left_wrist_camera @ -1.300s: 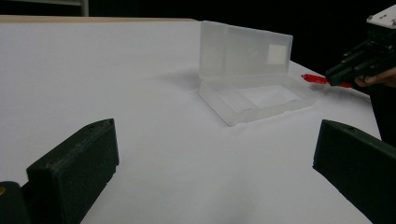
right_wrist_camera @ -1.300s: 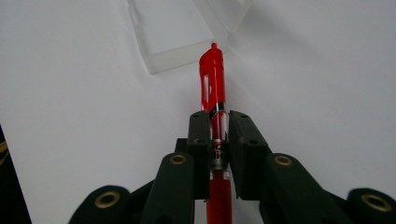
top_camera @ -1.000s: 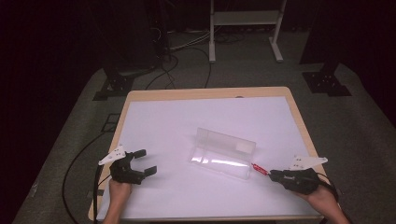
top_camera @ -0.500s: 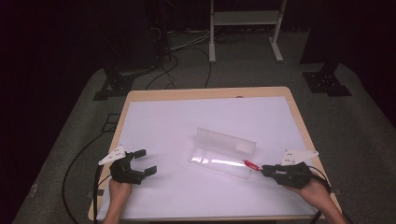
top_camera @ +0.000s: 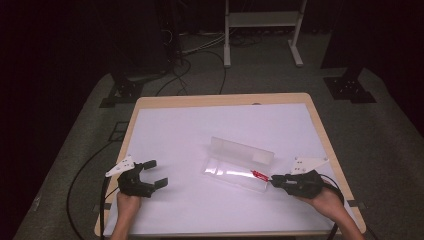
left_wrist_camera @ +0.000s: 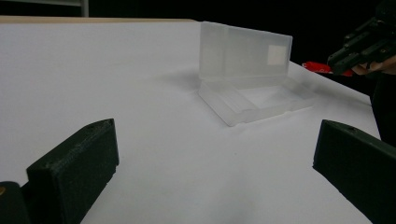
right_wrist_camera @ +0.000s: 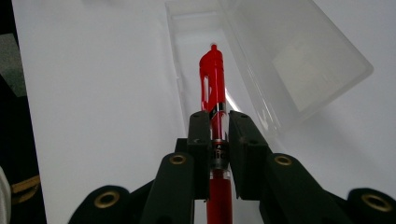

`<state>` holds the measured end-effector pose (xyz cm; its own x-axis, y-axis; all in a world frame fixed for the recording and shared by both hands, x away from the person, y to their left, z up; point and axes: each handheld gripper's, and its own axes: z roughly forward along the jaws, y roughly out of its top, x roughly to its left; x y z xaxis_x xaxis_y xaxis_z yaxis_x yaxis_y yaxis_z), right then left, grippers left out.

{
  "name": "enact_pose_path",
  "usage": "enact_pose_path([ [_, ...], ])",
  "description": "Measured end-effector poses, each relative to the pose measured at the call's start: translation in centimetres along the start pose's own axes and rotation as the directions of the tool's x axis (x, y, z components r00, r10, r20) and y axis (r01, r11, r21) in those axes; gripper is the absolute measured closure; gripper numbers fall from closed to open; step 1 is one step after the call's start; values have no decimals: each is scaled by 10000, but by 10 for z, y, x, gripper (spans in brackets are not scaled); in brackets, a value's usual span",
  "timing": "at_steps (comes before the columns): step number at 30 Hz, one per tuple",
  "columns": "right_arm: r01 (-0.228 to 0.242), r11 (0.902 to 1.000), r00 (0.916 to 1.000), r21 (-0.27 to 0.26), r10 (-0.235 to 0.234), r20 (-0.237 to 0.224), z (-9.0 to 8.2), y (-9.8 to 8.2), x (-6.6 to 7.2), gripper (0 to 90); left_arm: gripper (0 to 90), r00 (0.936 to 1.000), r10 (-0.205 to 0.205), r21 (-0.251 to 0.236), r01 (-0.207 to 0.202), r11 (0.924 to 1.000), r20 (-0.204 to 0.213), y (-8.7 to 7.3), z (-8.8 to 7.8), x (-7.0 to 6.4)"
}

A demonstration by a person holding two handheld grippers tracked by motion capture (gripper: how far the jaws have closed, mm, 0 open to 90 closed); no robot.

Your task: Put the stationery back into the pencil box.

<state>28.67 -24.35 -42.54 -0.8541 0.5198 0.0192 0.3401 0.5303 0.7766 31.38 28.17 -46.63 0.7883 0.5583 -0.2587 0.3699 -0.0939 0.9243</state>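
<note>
- The right gripper clamps a glossy red plastic pen between its matte black jaws.
- The pen's clip end juts ahead over the frosted, translucent rectangular case, apparently not touching it; lid upright.
- The left gripper rests on the smooth white table, jaws spread, nothing between.

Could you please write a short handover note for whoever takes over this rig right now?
Right gripper: shut on the red pen, held level with its clip end over the near end of the clear plastic case.
Left gripper: open, holding nothing, over the white table to the case's left.
Case: lid open, standing upright; tray looks empty.
Done: pen picked up and brought to the case.
Left: probably lay the pen in the tray, release, close the lid.
</note>
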Motion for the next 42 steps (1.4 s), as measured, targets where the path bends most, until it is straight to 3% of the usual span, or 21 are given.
enact_pose_path([
  [17,359,9992,9987,-172,-365,-359,21,27,1,784,0,10000,-3,-21,3,10000,2,0,0,1],
  [28,287,9996,9972,-4,-286,-696,45,39,-3,784,0,10000,1,-14,-1,10000,4,0,0,0],
  [42,212,9997,9966,139,-200,-802,62,46,-6,784,0,10000,-5,25,5,10000,-15,0,0,0],
])
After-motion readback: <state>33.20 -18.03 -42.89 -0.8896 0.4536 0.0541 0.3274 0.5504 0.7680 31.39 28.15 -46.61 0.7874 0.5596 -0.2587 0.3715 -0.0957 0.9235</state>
